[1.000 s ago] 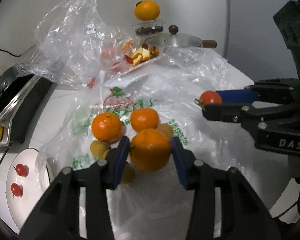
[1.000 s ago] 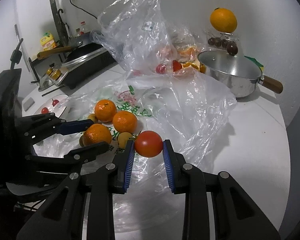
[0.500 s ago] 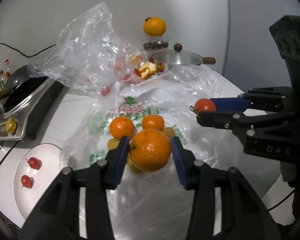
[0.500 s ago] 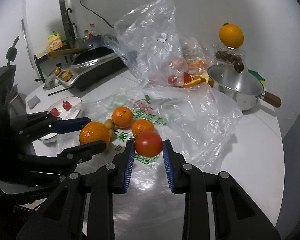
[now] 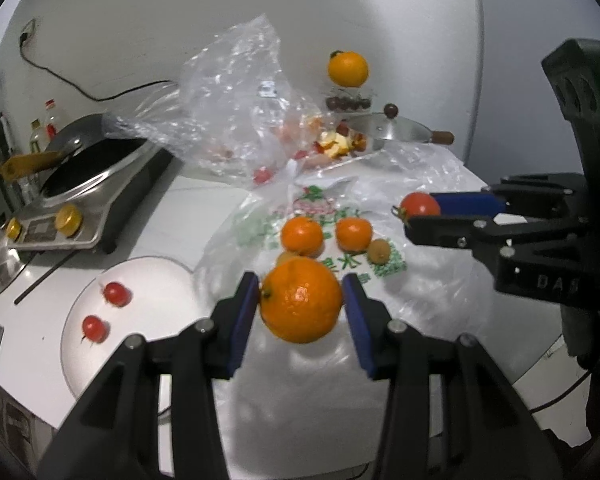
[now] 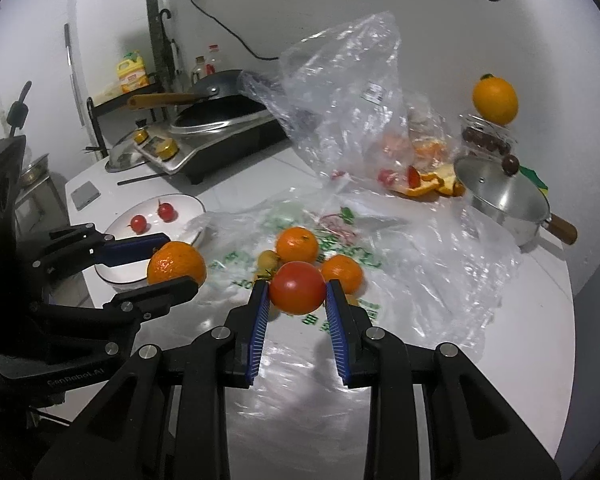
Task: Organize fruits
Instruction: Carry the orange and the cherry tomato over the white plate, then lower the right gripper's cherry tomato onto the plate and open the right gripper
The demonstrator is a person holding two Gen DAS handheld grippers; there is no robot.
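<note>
My left gripper [image 5: 301,295] is shut on an orange [image 5: 301,299] and holds it above the table; it also shows in the right wrist view [image 6: 176,263]. My right gripper [image 6: 297,290] is shut on a red tomato [image 6: 297,287], seen from the left wrist view too [image 5: 420,204]. Two oranges [image 5: 302,235] [image 5: 353,233] and small yellow-green fruits [image 5: 379,251] lie on a printed plastic bag [image 5: 332,216]. A white plate [image 5: 140,320] at the left holds two small red tomatoes [image 5: 117,294] [image 5: 95,329].
A crumpled clear bag [image 5: 240,100] with fruit and peel stands behind. A lidded steel pan [image 6: 504,200] is at the back right, an orange [image 6: 495,99] on a clear box above it. An induction cooker with a wok [image 5: 88,184] sits at the left.
Both grippers have lifted and pulled back from the bag with their fruit held. The white plate has come more into view at the left.
</note>
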